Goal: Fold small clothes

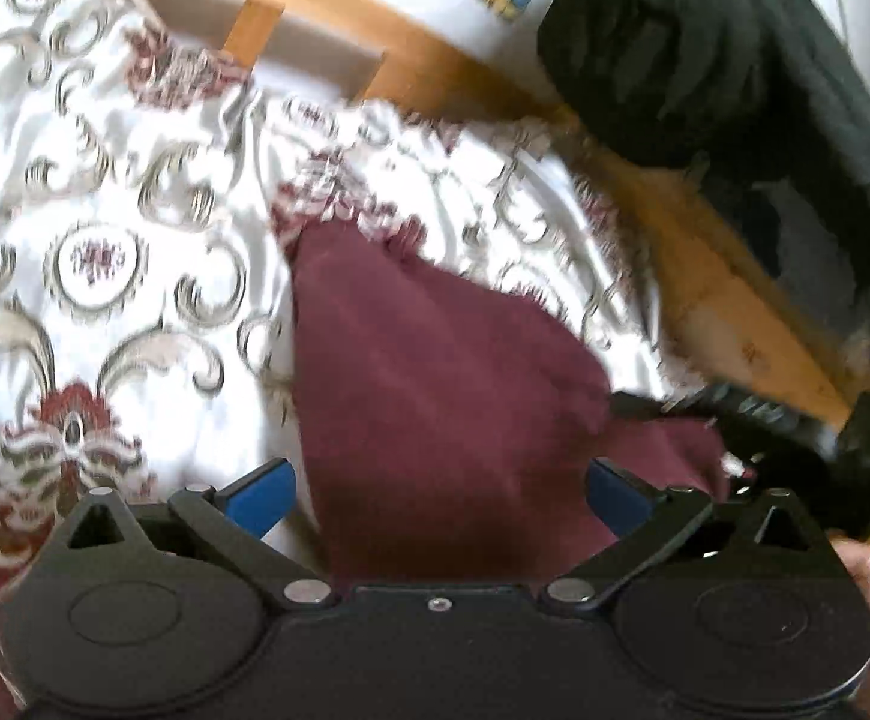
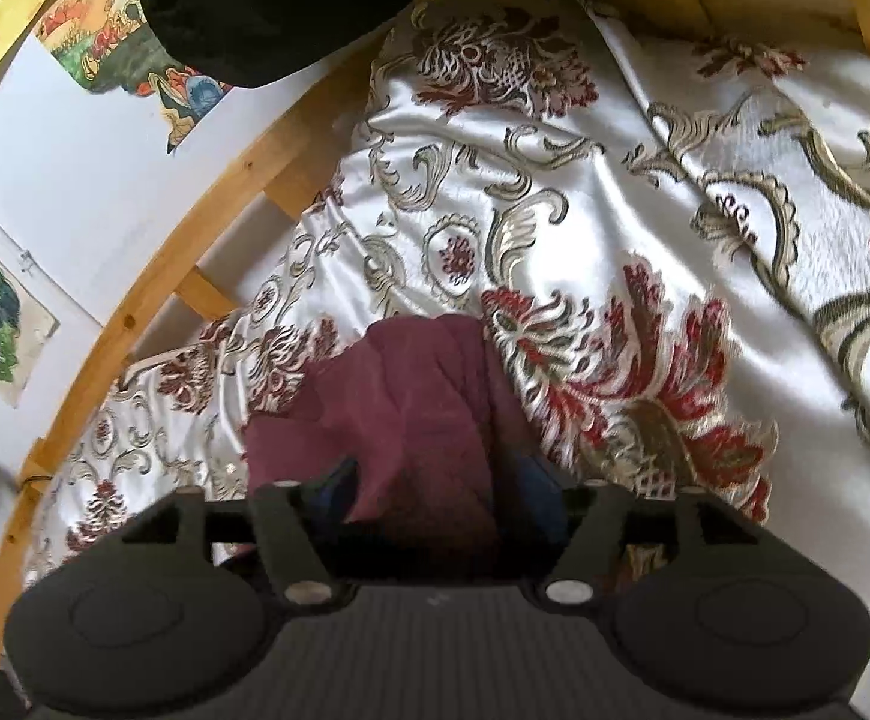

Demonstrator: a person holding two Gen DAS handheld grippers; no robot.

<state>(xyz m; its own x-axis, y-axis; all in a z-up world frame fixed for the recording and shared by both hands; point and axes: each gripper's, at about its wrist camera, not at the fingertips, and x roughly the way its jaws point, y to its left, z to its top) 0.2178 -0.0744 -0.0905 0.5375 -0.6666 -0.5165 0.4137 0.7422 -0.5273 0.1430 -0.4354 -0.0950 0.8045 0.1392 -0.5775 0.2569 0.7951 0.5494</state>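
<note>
A small maroon garment [image 1: 435, 396] lies crumpled on a white satin bedspread [image 1: 135, 192] with a red and gold floral pattern. My left gripper [image 1: 438, 501] is open wide, its blue pads [image 1: 261, 501] either side of the cloth's near end and not pressing on it. In the right wrist view the same maroon garment [image 2: 411, 408] bunches up between the fingers of my right gripper [image 2: 438, 495]. Its pads [image 2: 540, 498] stand apart from the cloth, which drapes over the left one, so it is open. A blurred dark tool [image 1: 783, 426] at the cloth's right corner looks like the right gripper.
A wooden bed rail [image 1: 705, 276] runs along the bedspread's far edge, also in the right wrist view as a wooden rail [image 2: 153, 300]. A dark sleeve [image 1: 705, 60] hangs over it. The white wall [image 2: 63, 168] behind carries colourful pictures. Bedspread [image 2: 645, 180] stretches out to the right.
</note>
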